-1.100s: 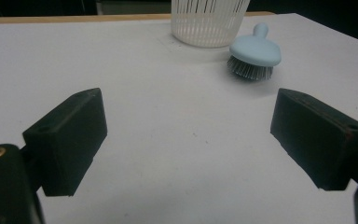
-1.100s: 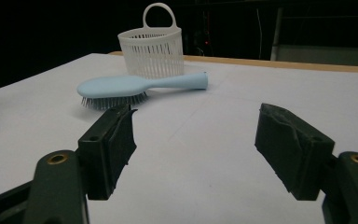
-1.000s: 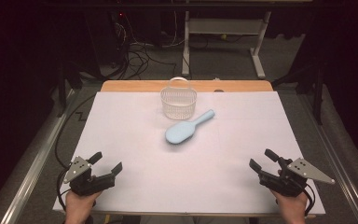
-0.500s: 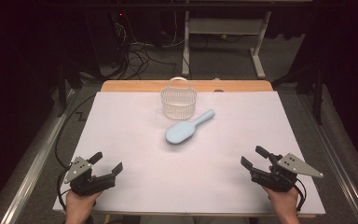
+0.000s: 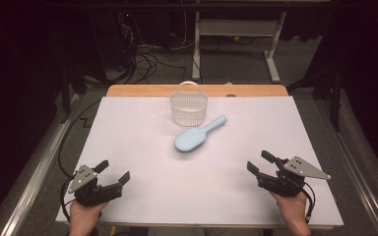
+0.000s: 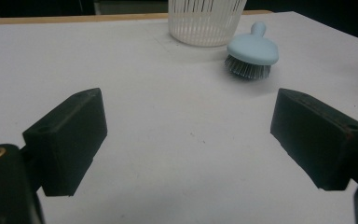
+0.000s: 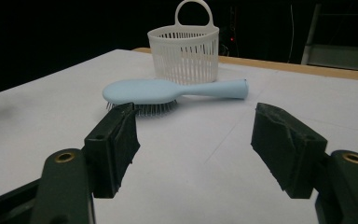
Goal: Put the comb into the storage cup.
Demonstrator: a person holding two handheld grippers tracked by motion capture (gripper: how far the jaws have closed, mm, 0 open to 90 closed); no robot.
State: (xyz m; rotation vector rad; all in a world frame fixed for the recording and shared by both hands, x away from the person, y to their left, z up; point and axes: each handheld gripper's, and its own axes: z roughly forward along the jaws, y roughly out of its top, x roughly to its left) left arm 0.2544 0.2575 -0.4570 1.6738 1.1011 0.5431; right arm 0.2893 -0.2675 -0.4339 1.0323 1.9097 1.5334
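Observation:
A light blue hairbrush (image 5: 197,136) lies bristles down near the middle of the white table cover (image 5: 138,132), its handle pointing to the far right. Just behind it stands a white slatted basket (image 5: 188,107) with a loop handle. My left gripper (image 5: 113,170) rests open at the near left, aimed at the brush (image 6: 252,49) and basket (image 6: 205,21) far ahead. My right gripper (image 5: 258,161) is open at the near right, facing the brush (image 7: 168,91) side-on, a short way off. Its jaws have just been closing slightly, with nothing between them.
A wooden strip (image 5: 142,91) of the tabletop shows along the far edge beyond the white cover. Cables (image 5: 142,59) lie on the floor behind, and a desk frame (image 5: 236,29) stands farther back. Metal rails run along both sides of the table.
My right gripper has slid left along the near edge, toward the middle of the table. The left gripper, the brush and the basket have stayed put.

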